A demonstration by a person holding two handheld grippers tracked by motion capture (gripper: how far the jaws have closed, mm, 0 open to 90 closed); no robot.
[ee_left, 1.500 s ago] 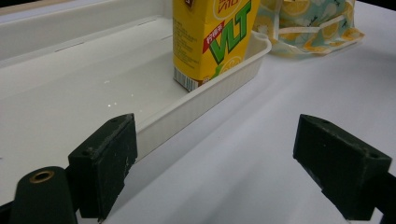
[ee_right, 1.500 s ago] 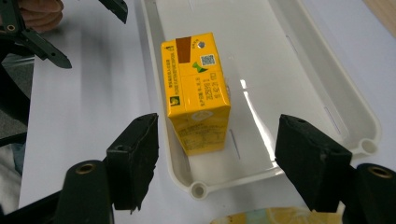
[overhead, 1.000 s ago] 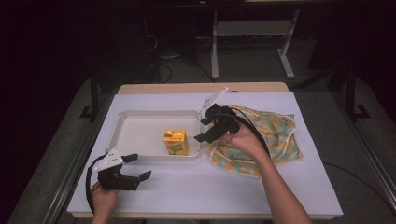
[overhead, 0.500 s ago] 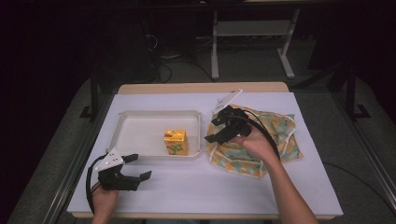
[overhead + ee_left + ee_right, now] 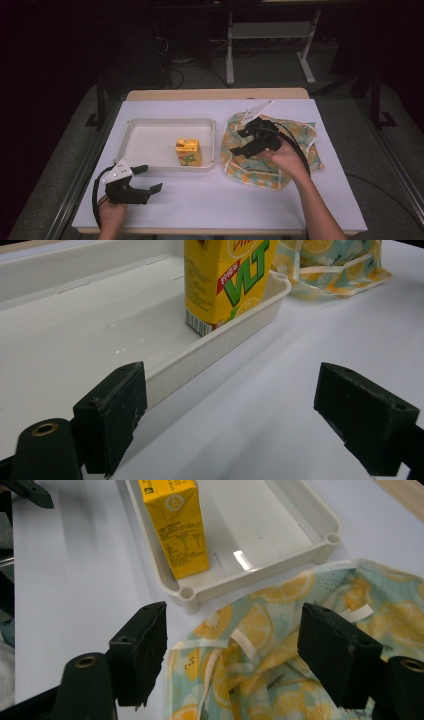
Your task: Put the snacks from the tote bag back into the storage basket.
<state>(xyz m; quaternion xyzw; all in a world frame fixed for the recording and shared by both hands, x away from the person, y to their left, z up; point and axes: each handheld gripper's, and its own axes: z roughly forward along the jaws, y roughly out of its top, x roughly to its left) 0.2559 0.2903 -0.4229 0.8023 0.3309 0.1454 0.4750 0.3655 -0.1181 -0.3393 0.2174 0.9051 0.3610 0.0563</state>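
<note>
A yellow drink carton [image 5: 188,151] [image 5: 225,280] [image 5: 177,527] stands upright in the near right corner of a white tray [image 5: 150,132] [image 5: 75,325] [image 5: 280,535]. Right of the tray lies a lemon-print cloth bag [image 5: 295,145] [image 5: 280,655] [image 5: 330,262]. My right gripper [image 5: 241,141] [image 5: 232,655] hovers open above the bag's left part, nothing between its jaws. My left gripper [image 5: 148,178] [image 5: 245,420] rests open on the table by the tray's near left corner, holding nothing.
The white tabletop [image 5: 215,200] has free room in front of the tray and bag. A wooden strip [image 5: 215,94] runs along the far edge. Beyond it stand dark table legs and a white frame [image 5: 270,50] on the floor.
My right gripper, open throughout, has drawn back from the tray's far right edge to the right, over the bag. The left gripper has stayed put.
</note>
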